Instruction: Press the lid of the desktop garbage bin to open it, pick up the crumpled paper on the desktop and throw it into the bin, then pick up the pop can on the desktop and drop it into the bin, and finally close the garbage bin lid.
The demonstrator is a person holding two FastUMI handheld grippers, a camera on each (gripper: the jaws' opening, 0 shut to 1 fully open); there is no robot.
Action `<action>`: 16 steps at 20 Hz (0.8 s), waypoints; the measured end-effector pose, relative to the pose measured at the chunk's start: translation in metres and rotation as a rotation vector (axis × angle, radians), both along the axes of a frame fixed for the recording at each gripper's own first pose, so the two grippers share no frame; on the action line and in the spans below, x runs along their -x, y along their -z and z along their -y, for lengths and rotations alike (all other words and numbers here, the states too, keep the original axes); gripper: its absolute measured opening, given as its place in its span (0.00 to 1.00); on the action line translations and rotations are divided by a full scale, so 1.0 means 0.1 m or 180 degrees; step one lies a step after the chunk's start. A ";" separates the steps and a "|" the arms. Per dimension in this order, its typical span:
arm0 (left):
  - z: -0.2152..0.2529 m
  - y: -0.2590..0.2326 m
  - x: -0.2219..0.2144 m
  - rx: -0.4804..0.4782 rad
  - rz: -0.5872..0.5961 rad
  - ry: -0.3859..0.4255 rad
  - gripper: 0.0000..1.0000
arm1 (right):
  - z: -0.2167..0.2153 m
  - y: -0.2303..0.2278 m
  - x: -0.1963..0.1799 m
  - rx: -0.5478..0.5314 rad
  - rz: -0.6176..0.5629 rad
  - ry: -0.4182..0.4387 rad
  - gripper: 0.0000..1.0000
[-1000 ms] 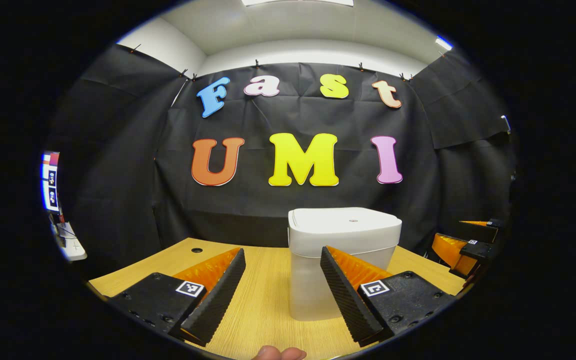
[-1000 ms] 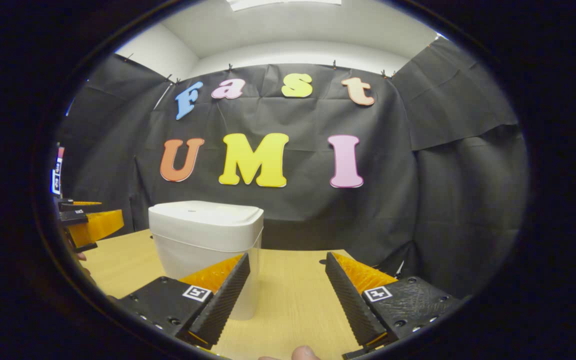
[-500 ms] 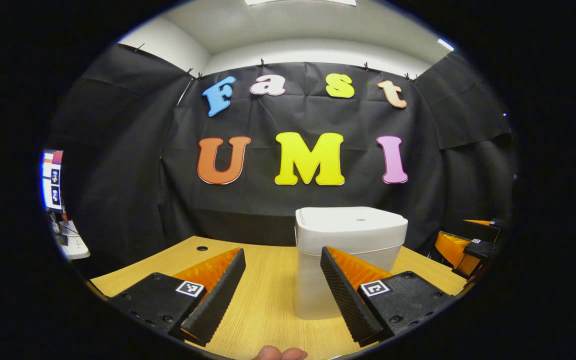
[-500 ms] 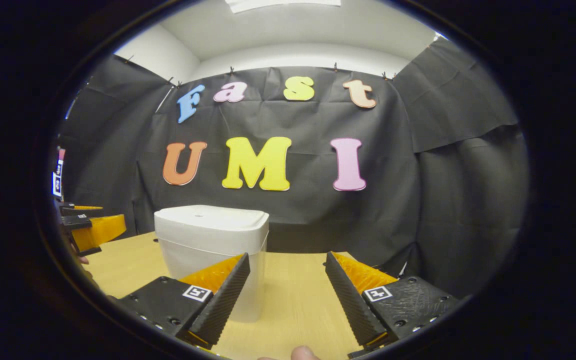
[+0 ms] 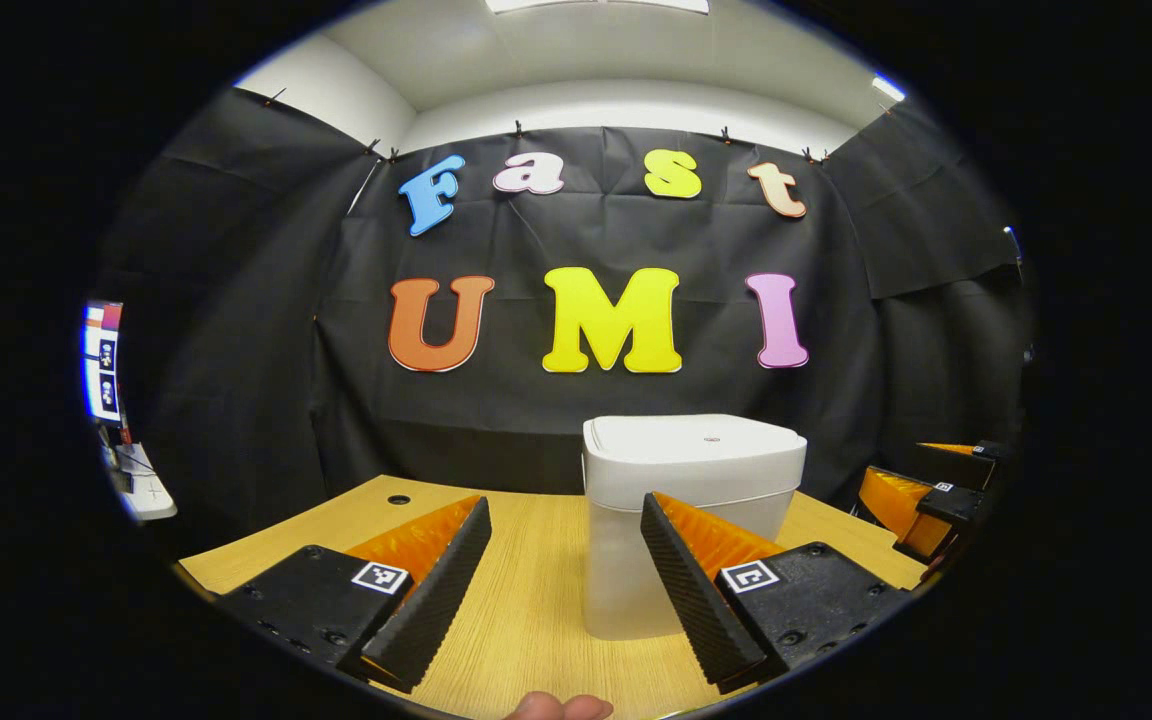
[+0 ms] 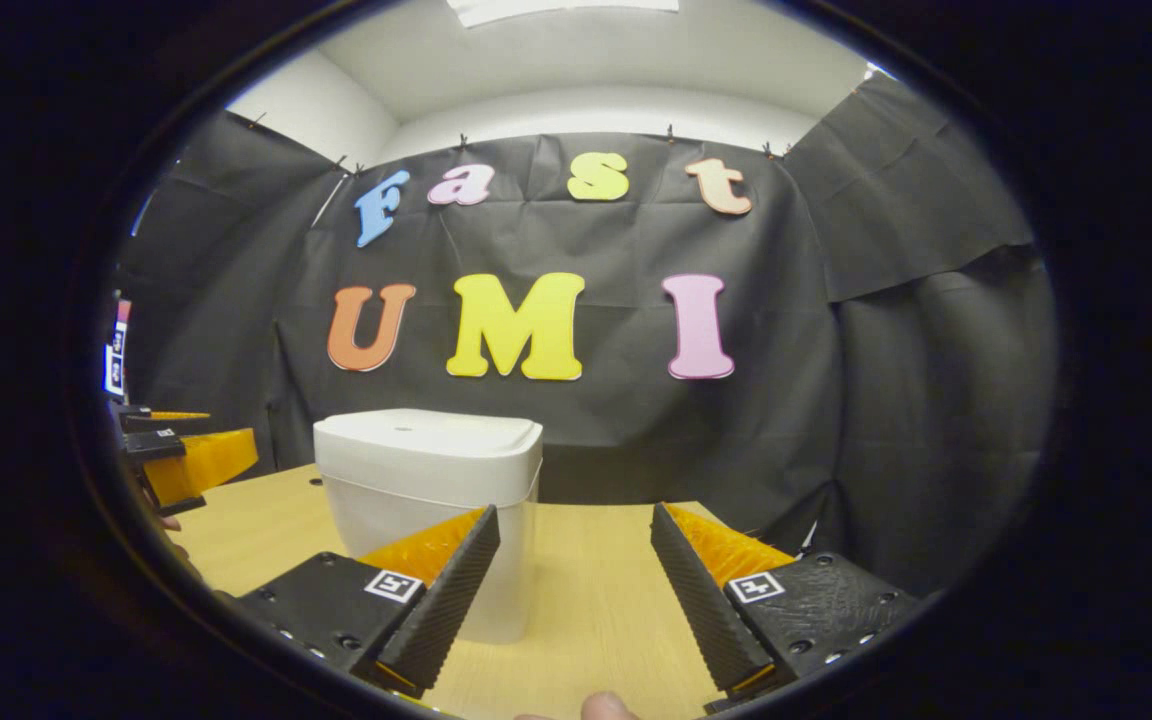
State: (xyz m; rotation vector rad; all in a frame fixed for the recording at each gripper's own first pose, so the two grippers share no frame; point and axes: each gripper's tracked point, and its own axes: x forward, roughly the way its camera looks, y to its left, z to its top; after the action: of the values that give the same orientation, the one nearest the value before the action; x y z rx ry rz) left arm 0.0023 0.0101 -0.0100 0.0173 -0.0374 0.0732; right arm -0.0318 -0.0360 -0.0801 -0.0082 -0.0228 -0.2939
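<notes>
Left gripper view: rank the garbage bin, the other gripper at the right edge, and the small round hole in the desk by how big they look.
1. Garbage bin, lid closed, plainly the largest.
2. Right gripper, smaller, but cut off at the edge and at a different distance, so its true size against the bin is unsure.
3. Desk hole, a tiny dark spot.

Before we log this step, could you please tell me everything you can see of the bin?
The bin is a small white container of plastic look, with rounded corners and a body narrowing slightly downward. Its broader lid lies flat and shut, with a tiny mark near its middle. It stands upright on the wooden desk, before the black cloth. Nothing touches it but the desk; both tools are open, short of it.
</notes>
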 end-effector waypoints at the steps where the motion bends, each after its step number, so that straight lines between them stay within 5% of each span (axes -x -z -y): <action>1: 0.00 0.01 -0.01 0.0001 -0.0013 0.0007 0.97 | -0.03 0.02 -0.02 -0.0016 -0.0007 -0.0021 0.95; 16: -0.05 -0.09 0.08 -0.0043 0.0022 0.0018 0.97 | -0.05 0.03 -0.07 -0.0114 0.0013 0.0002 0.95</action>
State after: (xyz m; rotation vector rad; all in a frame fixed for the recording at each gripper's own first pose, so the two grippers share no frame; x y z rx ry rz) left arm -0.0059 0.0155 -0.0012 0.0305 -0.0447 0.0674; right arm -0.0252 -0.0309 -0.0829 0.0280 -0.0217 -0.2951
